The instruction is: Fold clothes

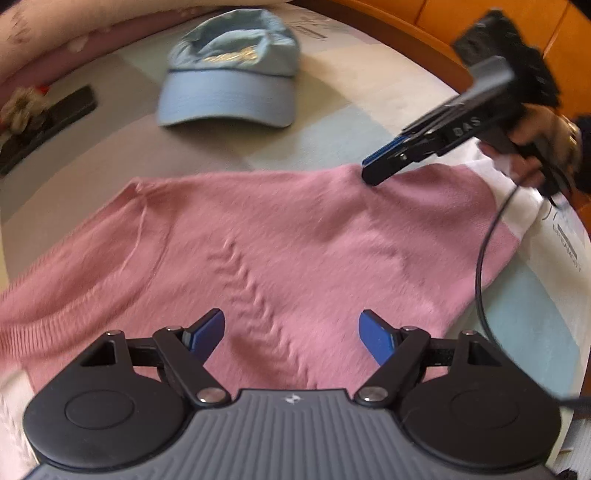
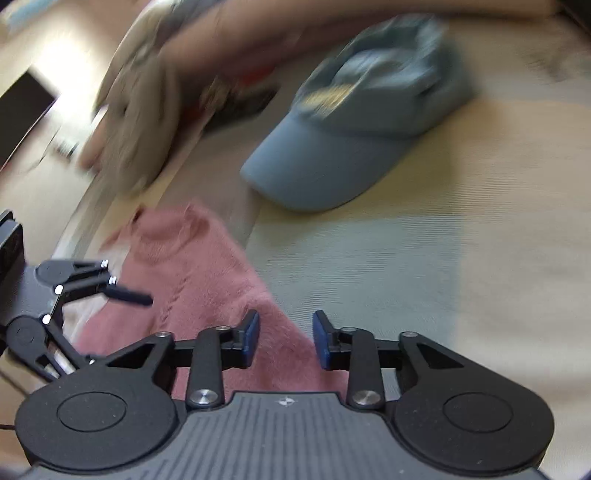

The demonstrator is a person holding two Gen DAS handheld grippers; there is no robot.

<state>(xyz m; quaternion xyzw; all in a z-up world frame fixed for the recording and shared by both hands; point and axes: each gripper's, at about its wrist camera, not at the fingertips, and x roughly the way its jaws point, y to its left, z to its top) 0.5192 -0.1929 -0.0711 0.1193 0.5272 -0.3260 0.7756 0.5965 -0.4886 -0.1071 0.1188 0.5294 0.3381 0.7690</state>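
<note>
Two views, both motion-blurred, right wrist cam worse: upper left there is a smear of tan fabric and a pinkish band, can't ID. Pink sweater (image 1: pixel 280 251) is cut off at left and bottom by the left cam frame and hidden under the left gripper (image 1: pixel 291 334) body; collar/hem can't be told apart. It lies spread flat on a bed cover (image 1: pixel 332 122) w/ pale colour blocks, cable-knit ridge running down the middle.

Around: blue cap (image 1: pixel 227 79) sits beyond the sweater, brim toward camera, well apart from it. Dark flat object (image 1: pixel 48 127) far left w/ something tan on top, too blurred to name. White printed fabric (image 1: pixel 535 221) sticks out under the sweater's right edge. Black cable (image 1: pixel 484 258) loops over that right edge. Orange wood (image 1: pixel 443 22) behind the bed.

Grippers: left one spread wide, blue pads (image 1: pixel 207 330) apart, above the sweater's near part, grasping nothing. Right gripper (image 1: pixel 371 173) held in a hand (image 1: pixel 546 136); its tip meets the sweater's far edge. From its own cam the fingers show a clear gap, sweater edge lying between/below them, no cloth pinched that I can see.
</note>
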